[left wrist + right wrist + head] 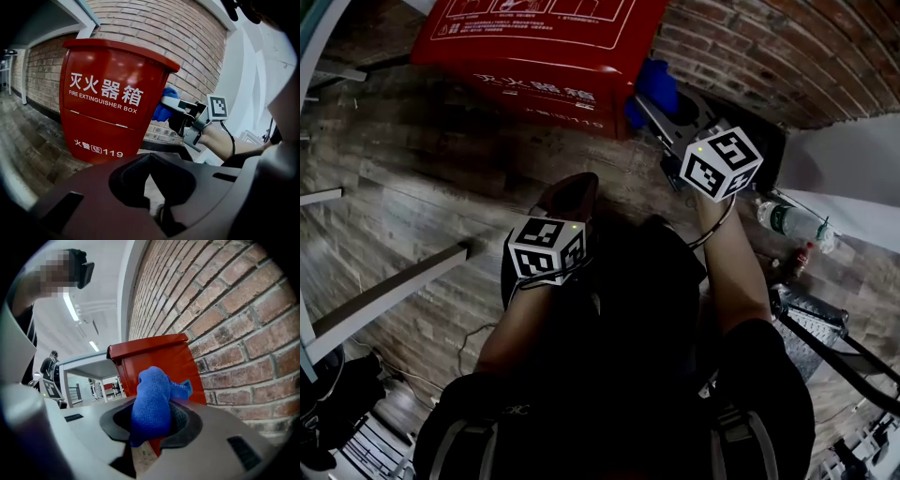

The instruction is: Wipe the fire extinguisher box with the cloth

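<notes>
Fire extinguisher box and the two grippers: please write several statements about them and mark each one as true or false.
1. The right gripper holds a blue cloth in its jaws. True.
2. The fire extinguisher box is green. False: it is red, with white lettering.
3. The box stands by a brick wall. True.
4. The left gripper also grips the cloth. False: nothing is between its jaws.

- Head view stares steeply down; the fire extinguisher box (534,56) lies far.
- Left gripper view faces its front, low.
- Right gripper view hugs its side; all three share it.
</notes>
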`<move>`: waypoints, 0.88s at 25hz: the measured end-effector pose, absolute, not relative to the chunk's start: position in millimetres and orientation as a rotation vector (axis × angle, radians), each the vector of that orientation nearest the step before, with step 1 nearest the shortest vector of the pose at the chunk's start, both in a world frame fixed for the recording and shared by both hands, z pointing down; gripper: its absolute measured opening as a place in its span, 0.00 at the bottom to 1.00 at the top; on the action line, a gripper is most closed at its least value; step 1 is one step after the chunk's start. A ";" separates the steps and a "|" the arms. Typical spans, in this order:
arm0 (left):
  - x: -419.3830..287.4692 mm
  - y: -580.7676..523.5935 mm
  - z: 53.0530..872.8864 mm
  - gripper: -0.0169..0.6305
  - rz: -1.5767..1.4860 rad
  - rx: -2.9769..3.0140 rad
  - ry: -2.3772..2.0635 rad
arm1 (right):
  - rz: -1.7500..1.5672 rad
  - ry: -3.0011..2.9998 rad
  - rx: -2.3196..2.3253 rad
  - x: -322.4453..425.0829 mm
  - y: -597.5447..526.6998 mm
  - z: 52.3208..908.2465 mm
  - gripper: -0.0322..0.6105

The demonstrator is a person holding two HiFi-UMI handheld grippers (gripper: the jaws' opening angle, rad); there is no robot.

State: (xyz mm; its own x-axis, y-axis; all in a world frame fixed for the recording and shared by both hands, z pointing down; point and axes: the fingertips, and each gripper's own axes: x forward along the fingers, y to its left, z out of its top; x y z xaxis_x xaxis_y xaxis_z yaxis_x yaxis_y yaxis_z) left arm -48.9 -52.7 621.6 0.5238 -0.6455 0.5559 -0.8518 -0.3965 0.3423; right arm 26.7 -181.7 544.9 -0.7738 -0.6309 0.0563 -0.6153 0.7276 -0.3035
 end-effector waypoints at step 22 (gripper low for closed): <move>-23.4 -73.8 681.4 0.04 0.562 2.138 -1.190 | -0.847 2.939 -1.069 27.5 -196.1 710.0 0.25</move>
